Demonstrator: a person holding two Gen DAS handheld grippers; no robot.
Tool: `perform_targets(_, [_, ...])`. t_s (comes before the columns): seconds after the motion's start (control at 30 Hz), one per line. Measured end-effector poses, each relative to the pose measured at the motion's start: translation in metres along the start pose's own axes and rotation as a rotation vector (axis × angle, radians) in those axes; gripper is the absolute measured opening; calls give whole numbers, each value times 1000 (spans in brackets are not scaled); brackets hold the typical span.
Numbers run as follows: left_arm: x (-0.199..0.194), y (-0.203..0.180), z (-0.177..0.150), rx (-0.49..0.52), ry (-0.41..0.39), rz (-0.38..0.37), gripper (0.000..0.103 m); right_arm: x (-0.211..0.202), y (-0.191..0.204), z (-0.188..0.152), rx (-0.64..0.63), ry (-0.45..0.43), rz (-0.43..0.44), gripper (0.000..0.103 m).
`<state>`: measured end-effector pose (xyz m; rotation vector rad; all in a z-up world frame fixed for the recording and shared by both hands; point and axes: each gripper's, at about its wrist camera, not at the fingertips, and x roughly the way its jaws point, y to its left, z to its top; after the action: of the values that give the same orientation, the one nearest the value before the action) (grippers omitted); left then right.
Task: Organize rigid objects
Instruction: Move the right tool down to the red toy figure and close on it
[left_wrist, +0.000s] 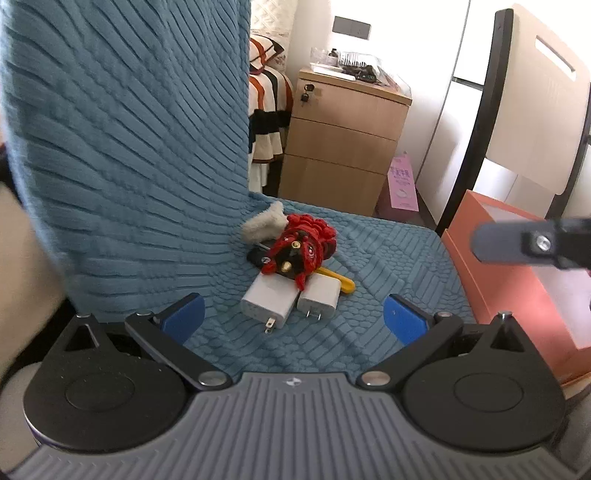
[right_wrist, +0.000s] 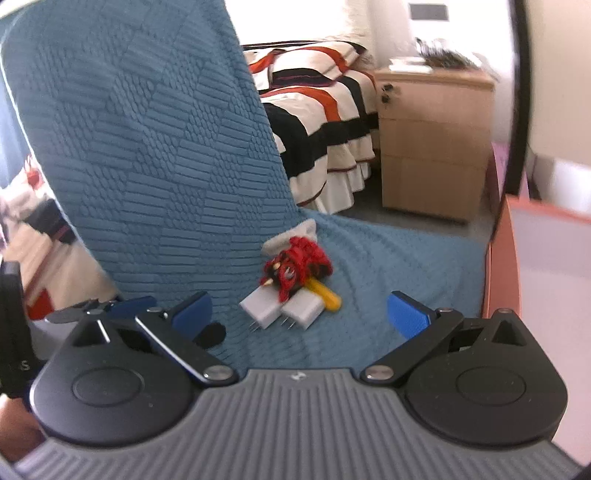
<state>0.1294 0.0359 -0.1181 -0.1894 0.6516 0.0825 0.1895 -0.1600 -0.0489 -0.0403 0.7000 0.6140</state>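
Note:
On the blue textured seat cover (left_wrist: 388, 258) lies a small pile. Two white plug chargers lie side by side, the larger (left_wrist: 267, 302) left of the smaller (left_wrist: 318, 298), prongs toward me. A red braided charm (left_wrist: 301, 249) rests on top of them, over a yellow stick (left_wrist: 338, 278) and a dark flat item (left_wrist: 258, 256). A white fuzzy piece (left_wrist: 264, 222) lies behind. My left gripper (left_wrist: 293, 319) is open just short of the chargers, holding nothing. My right gripper (right_wrist: 299, 314) is open too, facing the same chargers (right_wrist: 260, 308) (right_wrist: 304, 308) and charm (right_wrist: 297, 267).
An orange box (left_wrist: 517, 295) with a pale inside stands at the seat's right edge (right_wrist: 498, 258). The blue-covered backrest (left_wrist: 129, 147) rises on the left. Beyond are a wooden drawer cabinet (left_wrist: 343, 136), a striped bed (right_wrist: 325, 110) and a pink bag (left_wrist: 400, 184).

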Motion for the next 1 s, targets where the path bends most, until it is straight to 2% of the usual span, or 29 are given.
perform_targets(0.2, [34, 1, 2, 24, 20, -5, 103, 41, 7, 18, -182, 1, 25, 102])
perform_targets(0.37, [62, 8, 4, 18, 52, 18, 103, 83, 14, 27, -253, 36, 76, 85])
perform_targets(0.43, [71, 11, 4, 19, 59, 25, 99, 99, 15, 27, -264, 55, 106, 78])
perform_targets(0.6, [92, 14, 3, 46, 95, 43, 80, 135, 14, 27, -240, 128, 121, 75])
perform_targets(0.73, [112, 17, 5, 59, 124, 55, 68, 161, 2, 31, -88, 202, 134, 76])
perform_targets(0.83, [122, 17, 4, 73, 135, 73, 67, 177, -5, 34, -2, 252, 98, 76])
perform_targets(1.0, [136, 23, 4, 46, 165, 68, 66, 200, -5, 38, 81, 324, 122, 77])
